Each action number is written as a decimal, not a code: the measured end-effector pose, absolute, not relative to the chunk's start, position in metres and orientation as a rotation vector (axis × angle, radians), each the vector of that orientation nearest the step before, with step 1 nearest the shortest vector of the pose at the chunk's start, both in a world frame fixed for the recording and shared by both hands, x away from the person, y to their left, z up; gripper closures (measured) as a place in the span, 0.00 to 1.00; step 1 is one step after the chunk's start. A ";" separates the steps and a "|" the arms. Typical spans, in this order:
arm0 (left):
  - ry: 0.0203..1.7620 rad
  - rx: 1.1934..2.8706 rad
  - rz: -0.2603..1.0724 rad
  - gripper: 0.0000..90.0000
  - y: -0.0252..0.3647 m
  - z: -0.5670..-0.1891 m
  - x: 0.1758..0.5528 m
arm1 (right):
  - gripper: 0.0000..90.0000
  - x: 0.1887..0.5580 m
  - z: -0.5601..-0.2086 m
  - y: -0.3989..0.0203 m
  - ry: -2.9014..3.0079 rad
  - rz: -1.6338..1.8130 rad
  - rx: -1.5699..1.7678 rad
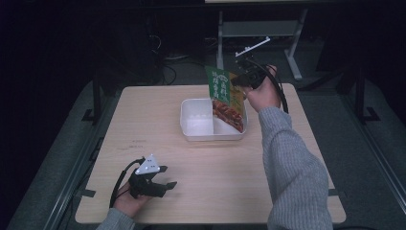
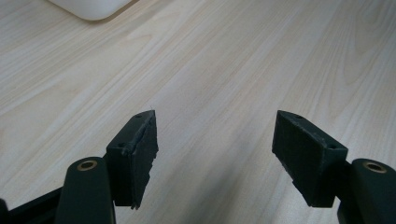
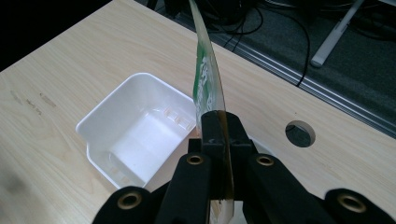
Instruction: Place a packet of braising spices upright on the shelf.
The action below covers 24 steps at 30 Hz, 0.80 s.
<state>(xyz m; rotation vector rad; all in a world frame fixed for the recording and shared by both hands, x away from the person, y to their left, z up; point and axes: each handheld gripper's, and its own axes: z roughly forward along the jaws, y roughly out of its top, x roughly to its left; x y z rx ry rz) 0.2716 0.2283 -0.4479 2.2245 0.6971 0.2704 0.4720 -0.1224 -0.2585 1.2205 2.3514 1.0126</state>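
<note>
**Pouch held over the tray**

The right gripper (image 1: pixel 242 81) is clamped on a flat, glossy pouch (image 1: pixel 225 98), green on top with a red food picture below. It hangs edge-down, long axis near upright, lower end inside the white plastic tray (image 1: pixel 191 128), a rounded two-compartment box on the pale wood-grain table (image 1: pixel 215 182). The left gripper (image 2: pixel 215 140) rests with jaws spread wide, holding nothing.

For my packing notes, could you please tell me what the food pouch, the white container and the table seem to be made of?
Food pouch: thin flexible plastic film, probably, glossy and printed; it curves edge-on in the right gripper.
White container: moulded plastic by its look, smooth and slightly shiny, with rounded corners and a divider.
Table: pale wood-grain top, matte, possibly laminate.
</note>
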 end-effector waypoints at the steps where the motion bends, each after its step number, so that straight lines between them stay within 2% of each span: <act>1: 0.698 2.223 0.270 0.34 0.228 -0.448 0.272 | 1.00 0.472 -0.259 -0.122 2.351 1.013 1.221; 24: 0.697 2.222 0.264 0.34 0.228 -0.448 0.272 | 0.95 0.467 -0.265 -0.132 2.402 0.947 1.263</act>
